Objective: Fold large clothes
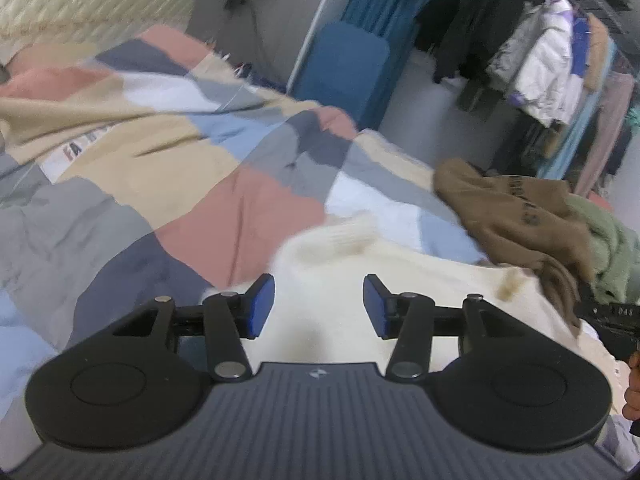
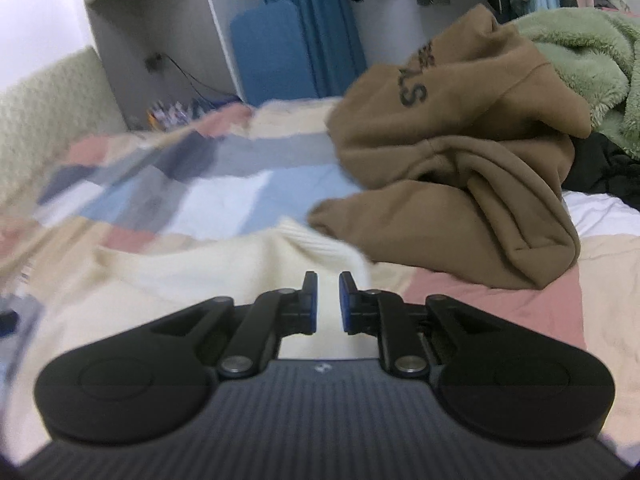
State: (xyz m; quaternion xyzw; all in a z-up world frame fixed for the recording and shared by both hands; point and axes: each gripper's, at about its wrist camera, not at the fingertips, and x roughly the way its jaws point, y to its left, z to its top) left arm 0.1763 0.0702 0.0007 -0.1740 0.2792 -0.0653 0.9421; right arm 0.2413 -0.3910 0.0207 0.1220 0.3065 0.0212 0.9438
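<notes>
Below both tongs (image 1: 319, 305) (image 2: 328, 302), cream sweater (image 1: 340, 280) (image 2: 224, 276), unpinched

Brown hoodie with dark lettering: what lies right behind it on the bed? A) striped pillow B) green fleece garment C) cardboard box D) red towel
B: in the right wrist view a green fleece garment is bunched against the far side of the brown hoodie on the patchwork bedspread.

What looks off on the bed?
The cream sweater carries brownish stains, one near its collar and one toward the brown hoodie. That hoodie lies crumpled against the green fleece, unfolded.
</notes>
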